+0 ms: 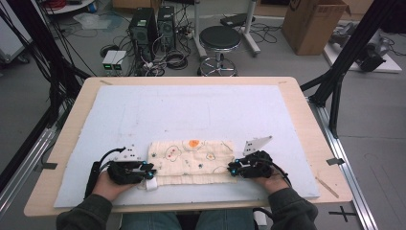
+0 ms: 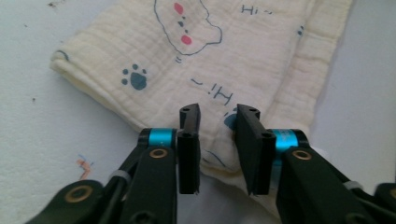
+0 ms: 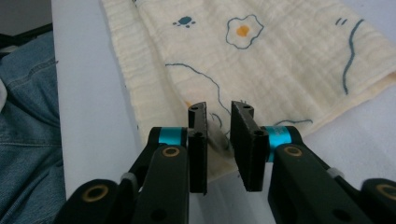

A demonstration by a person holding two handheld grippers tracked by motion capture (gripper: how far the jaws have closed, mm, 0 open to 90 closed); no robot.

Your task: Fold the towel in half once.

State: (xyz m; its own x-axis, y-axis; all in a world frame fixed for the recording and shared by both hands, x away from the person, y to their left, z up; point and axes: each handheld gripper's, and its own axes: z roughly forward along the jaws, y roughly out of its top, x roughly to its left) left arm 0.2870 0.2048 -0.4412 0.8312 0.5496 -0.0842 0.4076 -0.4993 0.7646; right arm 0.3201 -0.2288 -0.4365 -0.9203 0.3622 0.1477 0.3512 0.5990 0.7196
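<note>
A cream cloth (image 1: 191, 160) printed with small animals, paw marks and a fried egg lies folded into a long strip near the front of the white mat (image 1: 191, 110). My left gripper (image 1: 151, 171) is at the strip's left end. In the left gripper view its jaws (image 2: 218, 112) stand apart over the cloth (image 2: 210, 56), with the near corner lying between them. At the strip's right end is my right gripper (image 1: 232, 168). There the jaws (image 3: 219, 108) are narrower and a puckered fold of the cloth (image 3: 280, 56) is bunched between the pads.
The mat covers most of a wooden table (image 1: 306, 110). A small white tag (image 1: 151, 185) sticks out by the cloth's near left corner. The person's jeans (image 3: 23, 140) are just past the table's front edge. A stool (image 1: 219, 38), computers and cables stand on the floor behind.
</note>
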